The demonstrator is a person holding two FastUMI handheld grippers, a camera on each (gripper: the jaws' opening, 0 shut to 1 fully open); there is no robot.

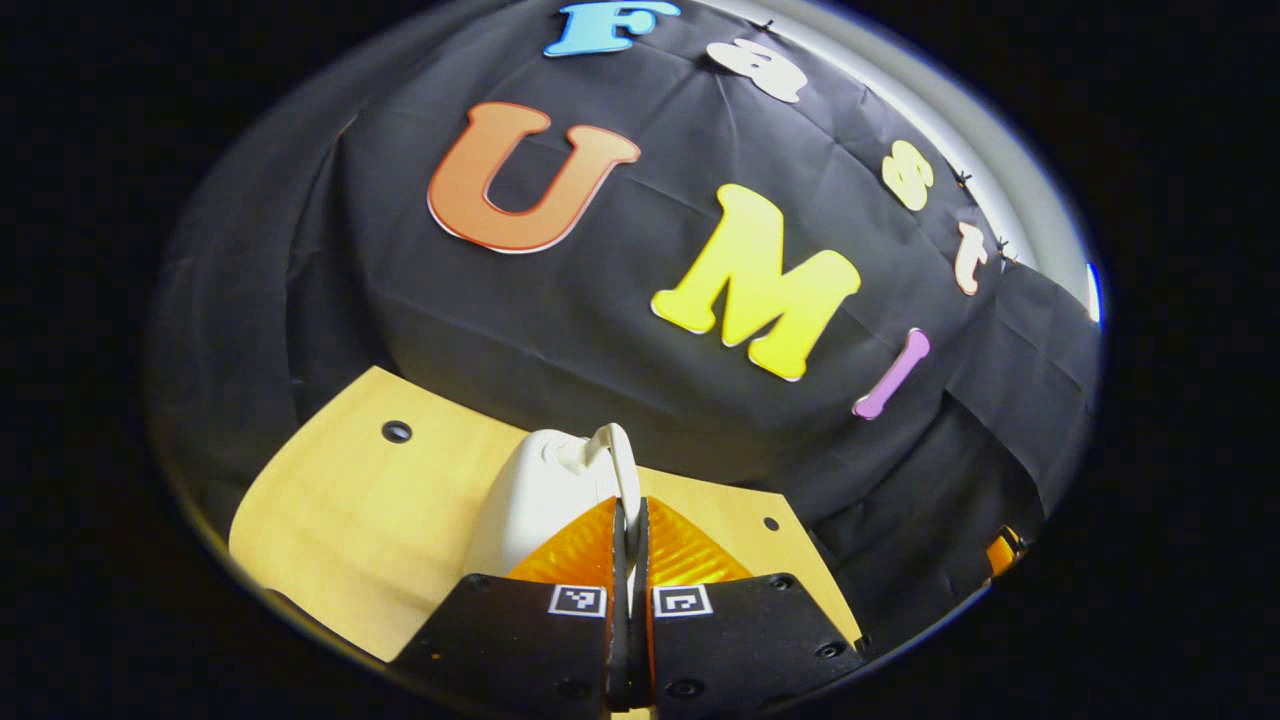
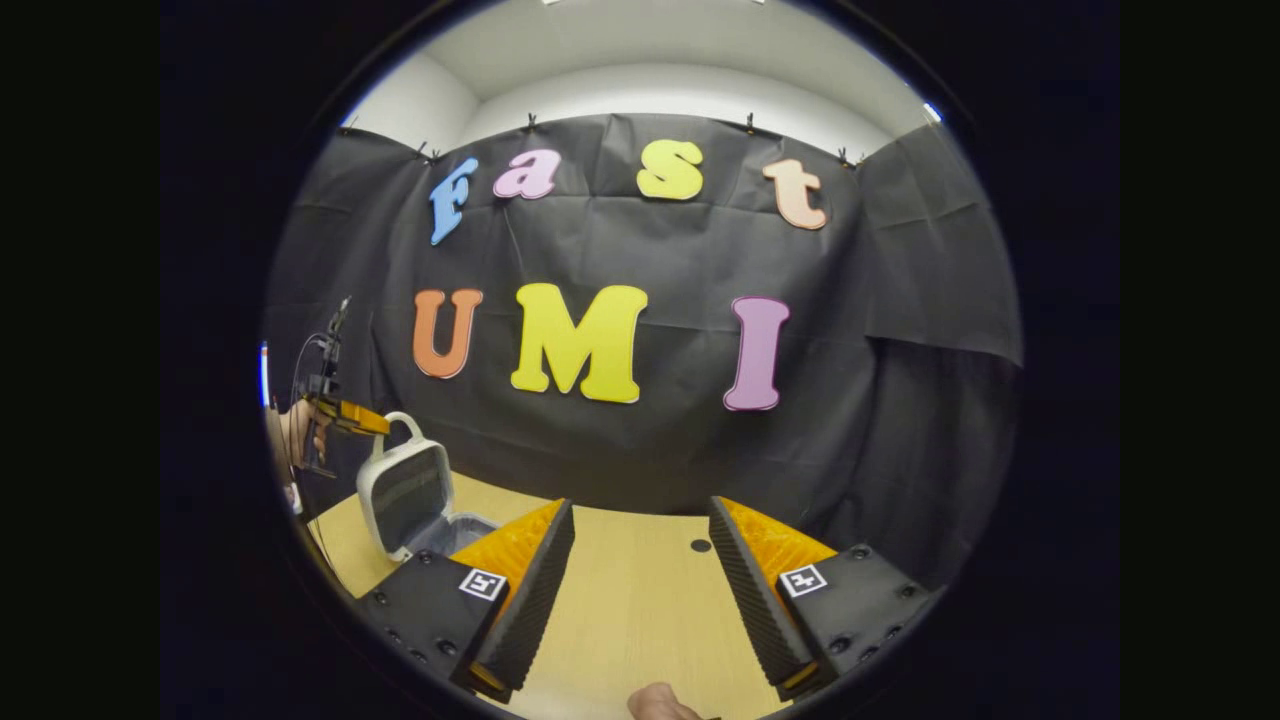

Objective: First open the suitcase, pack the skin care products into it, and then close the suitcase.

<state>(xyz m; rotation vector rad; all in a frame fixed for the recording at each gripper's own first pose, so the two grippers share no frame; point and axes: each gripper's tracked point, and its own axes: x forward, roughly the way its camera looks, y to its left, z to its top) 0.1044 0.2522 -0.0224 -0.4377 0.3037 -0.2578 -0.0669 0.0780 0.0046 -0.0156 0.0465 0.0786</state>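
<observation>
The left gripper has its fingers closed on the thin white handle of the small white suitcase, which rises just ahead of the fingertips. In the right gripper view the suitcase's lid stands upright, held by that handle, with the open lower shell lying on the wooden counter beside it. The grip apparently keeps the lid propped so packing can follow. The right gripper hovers over bare counter, fingers spread wide and empty. No skin care products can be made out; something at the bottom edge may be a fingertip.
</observation>
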